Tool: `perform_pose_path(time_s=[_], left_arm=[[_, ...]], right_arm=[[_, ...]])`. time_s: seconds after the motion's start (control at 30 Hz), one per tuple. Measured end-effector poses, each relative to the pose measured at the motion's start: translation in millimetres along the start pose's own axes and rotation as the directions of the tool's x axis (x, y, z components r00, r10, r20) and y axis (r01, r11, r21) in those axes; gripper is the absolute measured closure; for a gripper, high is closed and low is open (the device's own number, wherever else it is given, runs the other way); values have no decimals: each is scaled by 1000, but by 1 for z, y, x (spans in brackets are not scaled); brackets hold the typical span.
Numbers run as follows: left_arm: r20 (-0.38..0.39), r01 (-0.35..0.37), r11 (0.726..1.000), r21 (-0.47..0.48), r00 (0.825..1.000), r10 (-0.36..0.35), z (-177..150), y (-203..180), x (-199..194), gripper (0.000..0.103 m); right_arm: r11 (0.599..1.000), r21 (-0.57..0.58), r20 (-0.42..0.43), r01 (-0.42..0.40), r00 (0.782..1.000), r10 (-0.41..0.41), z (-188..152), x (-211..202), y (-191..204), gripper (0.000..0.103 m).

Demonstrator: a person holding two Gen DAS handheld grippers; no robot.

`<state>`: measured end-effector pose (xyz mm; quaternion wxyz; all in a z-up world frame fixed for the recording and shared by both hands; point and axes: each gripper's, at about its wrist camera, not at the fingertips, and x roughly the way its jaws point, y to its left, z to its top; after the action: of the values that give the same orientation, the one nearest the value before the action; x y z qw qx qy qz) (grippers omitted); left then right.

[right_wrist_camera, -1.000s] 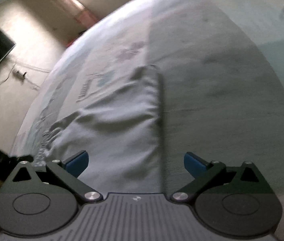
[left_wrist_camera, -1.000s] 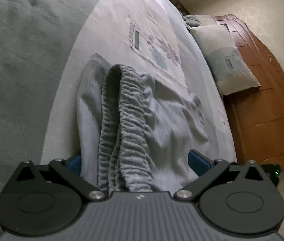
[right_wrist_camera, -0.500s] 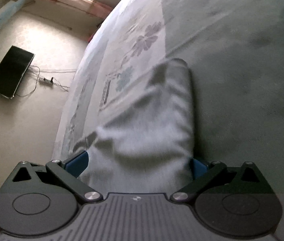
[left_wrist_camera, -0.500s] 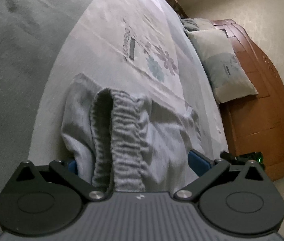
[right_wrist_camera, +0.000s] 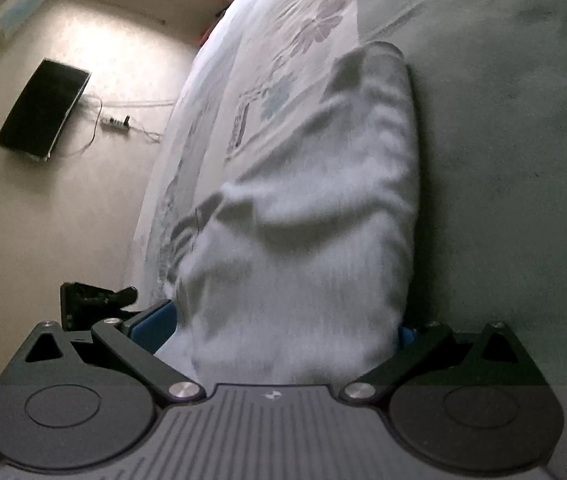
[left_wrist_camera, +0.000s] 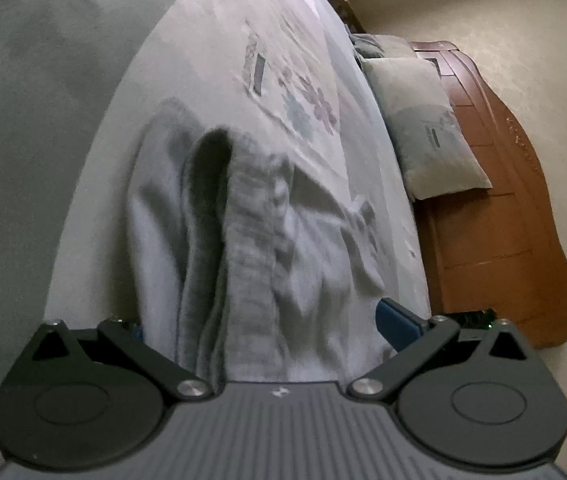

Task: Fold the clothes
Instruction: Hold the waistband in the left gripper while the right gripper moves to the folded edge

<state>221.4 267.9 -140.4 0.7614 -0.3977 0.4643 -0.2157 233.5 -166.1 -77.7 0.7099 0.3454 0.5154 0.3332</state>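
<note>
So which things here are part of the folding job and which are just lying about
Part of the job:
grey shorts
left gripper
right gripper
bed

Just lying about:
pillow
headboard
television
power strip

Bunched grey knit garment (left_wrist_camera: 251,248) fills the gap between both grippers' fingers — open flowered bedsheet (left_wrist_camera: 219,64) lies beyond it; pale pillow (left_wrist_camera: 423,120) and wooden headboard (left_wrist_camera: 495,220) bound one side.
</note>
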Motion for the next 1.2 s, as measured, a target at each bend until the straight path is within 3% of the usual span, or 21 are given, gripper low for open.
perform_pose_path(time_s=[0.17,0.27,0.33,0.43,0.63,0.73,0.83,0.93,1.07,1.2], left_arm=[[0,20,1000,1,1000,-20,3,1,3,1],[-7,39,999,20,999,-39,-7,6,-7,4],[-6,40,999,29,999,-40,-9,9,-11,9],[-15,30,999,13,999,-30,-3,9,-7,10],[-17,25,998,63,1000,-24,4,3,5,7],[-11,-2,994,110,1000,3,-1,-1,3,12],[-5,-40,994,98,999,41,-1,2,-1,24],[1,-93,993,79,996,93,-1,6,-5,55],[18,-113,993,45,993,113,-5,9,-8,57],[14,-110,994,27,994,110,-4,9,-8,57]], right_arm=[[1000,-5,2,-27,1000,27,9,6,-3,3],[998,-61,23,-27,999,28,0,-4,-14,25],[998,-37,58,-54,997,56,-4,-12,-28,43],[999,15,64,-45,997,44,-1,-13,-36,53],[1000,1,70,-23,997,22,-2,-9,-33,52],[1000,-23,91,-17,996,19,-7,-9,-32,52],[1000,-27,95,-11,995,13,-8,-9,-32,52],[1000,-25,95,-9,995,12,-8,-9,-33,52],[1000,-27,106,6,994,-3,-9,-8,-31,51],[999,-33,88,-21,996,24,-7,-1,-21,22]])
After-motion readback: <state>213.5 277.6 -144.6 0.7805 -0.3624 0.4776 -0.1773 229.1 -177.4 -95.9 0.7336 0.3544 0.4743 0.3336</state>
